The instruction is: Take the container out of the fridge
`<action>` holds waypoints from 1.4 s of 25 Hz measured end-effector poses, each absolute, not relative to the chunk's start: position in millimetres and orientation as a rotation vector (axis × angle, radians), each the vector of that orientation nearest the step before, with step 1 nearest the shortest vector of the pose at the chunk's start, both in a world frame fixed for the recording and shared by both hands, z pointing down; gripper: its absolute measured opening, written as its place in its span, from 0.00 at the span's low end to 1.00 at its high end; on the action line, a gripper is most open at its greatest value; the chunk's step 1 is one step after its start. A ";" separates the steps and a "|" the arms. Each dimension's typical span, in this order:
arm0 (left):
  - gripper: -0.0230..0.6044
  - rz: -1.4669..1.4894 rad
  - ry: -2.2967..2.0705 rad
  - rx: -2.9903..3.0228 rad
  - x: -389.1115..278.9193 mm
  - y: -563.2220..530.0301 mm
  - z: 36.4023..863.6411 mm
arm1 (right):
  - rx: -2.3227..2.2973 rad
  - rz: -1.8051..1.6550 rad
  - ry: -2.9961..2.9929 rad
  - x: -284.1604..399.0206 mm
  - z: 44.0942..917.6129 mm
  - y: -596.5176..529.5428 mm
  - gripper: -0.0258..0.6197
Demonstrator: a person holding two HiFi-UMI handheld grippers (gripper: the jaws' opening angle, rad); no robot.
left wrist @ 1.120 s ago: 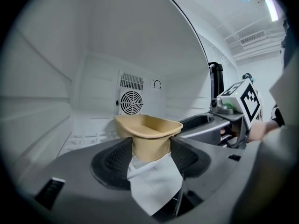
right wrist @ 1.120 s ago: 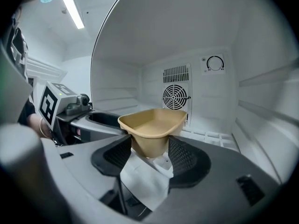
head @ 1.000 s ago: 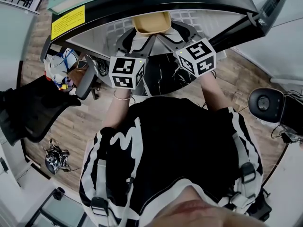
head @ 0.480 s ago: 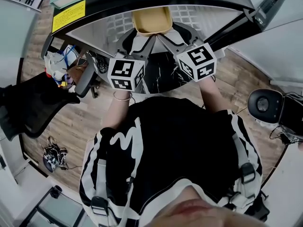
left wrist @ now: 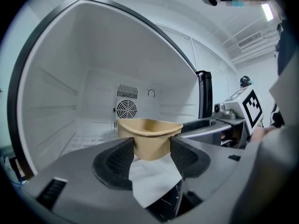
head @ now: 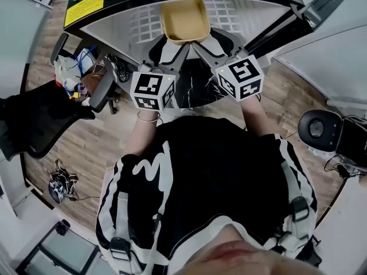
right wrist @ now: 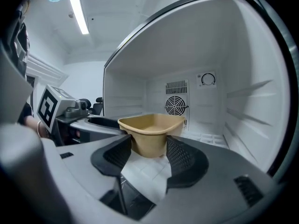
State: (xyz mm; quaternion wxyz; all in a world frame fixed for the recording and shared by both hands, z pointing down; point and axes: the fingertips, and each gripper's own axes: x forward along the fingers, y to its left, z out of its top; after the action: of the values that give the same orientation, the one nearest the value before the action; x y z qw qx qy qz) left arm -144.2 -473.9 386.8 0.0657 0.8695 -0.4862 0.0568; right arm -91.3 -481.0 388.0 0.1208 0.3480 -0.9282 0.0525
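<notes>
In the head view you stand on a wood floor point(head: 97, 148) in front of the open fridge point(head: 132, 33). A black chair point(head: 34, 125) is off to your left, and the fridge door point(head: 298, 13) is swung out to your right. The tan container point(head: 184, 20) sits inside on the white fridge bottom. Your forearms reach forward and the two grippers angle inward in a V. The left gripper point(head: 173, 47) is at the container's near left edge and the right gripper point(head: 209, 40) is at its near right.

In the left gripper view the jaws are apart. The container point(left wrist: 149, 136) shows whole in the gap just past the tips, in front of the round vent point(left wrist: 126, 108) on the back wall. You are not clamping it, and I cannot tell whether the tips touch it.

The right gripper view shows the same thing. The jaws are spread, with the container point(right wrist: 152, 132) framed between them and the vent point(right wrist: 176, 105) behind it. A ceiling light point(right wrist: 79, 13) shows above the fridge.

Since a second ago, more of the container and the white fridge bottom has come into the head view. The yellow label point(head: 83, 7) now sits nearer the top edge. Your grippers keep the same V at the container's near edge.
</notes>
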 end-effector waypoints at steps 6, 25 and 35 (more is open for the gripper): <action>0.43 0.155 -1.485 2.619 -142.7 -463.7 383.3 | 1.012 0.149 -2.724 -89.8 384.5 -471.4 0.41; 0.43 0.129 -1.529 2.622 -133.9 -433.8 373.2 | 0.999 0.152 -2.776 -80.5 375.5 -443.1 0.41; 0.43 0.123 -1.556 2.617 -128.4 -415.7 370.4 | 0.988 0.148 -2.801 -75.0 373.1 -425.9 0.41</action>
State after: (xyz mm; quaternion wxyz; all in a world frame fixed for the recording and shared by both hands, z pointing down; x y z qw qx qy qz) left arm -128.4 -415.7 370.4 0.0471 0.8578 -0.5102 0.0404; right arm -75.0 -425.9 373.1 0.0839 0.3311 -0.9386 0.0496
